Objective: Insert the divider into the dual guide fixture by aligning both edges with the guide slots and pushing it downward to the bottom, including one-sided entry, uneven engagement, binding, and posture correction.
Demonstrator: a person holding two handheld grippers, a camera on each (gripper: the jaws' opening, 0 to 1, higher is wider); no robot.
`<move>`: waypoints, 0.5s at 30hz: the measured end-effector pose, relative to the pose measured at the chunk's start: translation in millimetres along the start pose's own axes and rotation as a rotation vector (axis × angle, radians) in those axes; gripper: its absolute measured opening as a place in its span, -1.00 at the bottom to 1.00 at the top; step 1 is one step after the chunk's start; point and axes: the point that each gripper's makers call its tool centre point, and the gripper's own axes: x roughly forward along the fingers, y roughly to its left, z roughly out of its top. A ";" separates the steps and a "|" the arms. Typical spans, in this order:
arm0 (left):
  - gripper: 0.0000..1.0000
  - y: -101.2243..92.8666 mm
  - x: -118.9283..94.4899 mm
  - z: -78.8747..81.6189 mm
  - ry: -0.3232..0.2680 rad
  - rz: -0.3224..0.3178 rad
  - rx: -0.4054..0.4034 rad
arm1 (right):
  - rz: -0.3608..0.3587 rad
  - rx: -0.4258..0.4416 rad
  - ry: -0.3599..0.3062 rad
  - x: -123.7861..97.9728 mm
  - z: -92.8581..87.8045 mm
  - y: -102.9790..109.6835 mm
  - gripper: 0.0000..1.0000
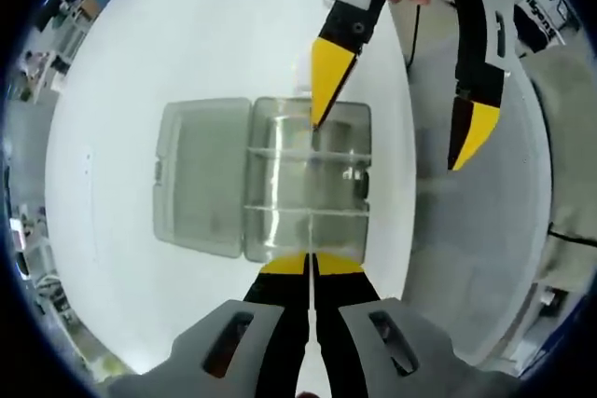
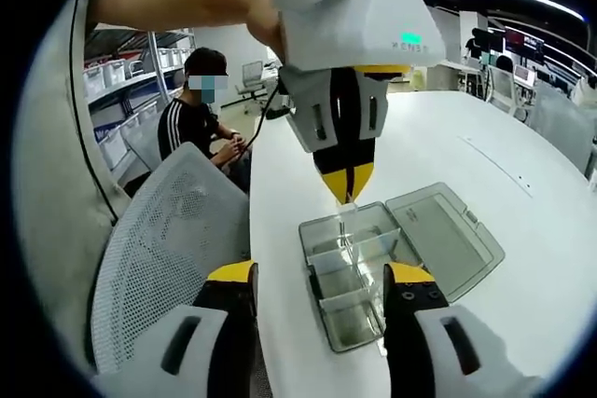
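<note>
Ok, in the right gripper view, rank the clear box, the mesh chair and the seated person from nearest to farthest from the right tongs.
1. Clear box: on the white table, between the right tongs.
2. Mesh chair: just left of the tongs, beside the table.
3. Seated person: behind the chair, upper left.

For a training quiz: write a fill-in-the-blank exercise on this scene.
1. The box lies with its lid ____.
2. The left gripper is ____ on a clear divider.
3. The right gripper is ____.
4. The table is ____ in colour.

Missing: open; shut; open; white
</note>
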 end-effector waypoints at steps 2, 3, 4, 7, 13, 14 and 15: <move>-1.00 0.1 0.6 0.1 0.003 0.002 0.003 | 0.000 0.003 -0.003 0.0 0.2 -0.1 0.03; -1.00 0.2 0.7 0.2 0.003 0.002 0.004 | 0.000 0.003 -0.002 -0.1 -0.1 -0.1 0.03; -1.00 1.0 0.9 0.6 0.002 0.006 0.004 | 0.000 0.002 -0.001 -0.1 -0.2 -0.1 0.03; -1.00 1.8 1.3 1.0 0.001 0.008 -0.001 | 0.001 0.003 -0.002 -0.2 -0.1 0.2 0.04; -1.00 1.5 3.9 -0.6 0.004 0.007 -0.003 | 0.003 0.008 -0.001 -0.2 -1.0 1.4 0.06; -1.00 1.7 4.1 -0.6 0.004 0.007 -0.002 | 0.003 0.008 0.000 -0.2 -1.3 1.5 0.06; -1.00 2.0 4.3 -0.6 0.004 0.008 -0.002 | 0.004 0.007 0.002 -0.2 -1.9 1.3 0.06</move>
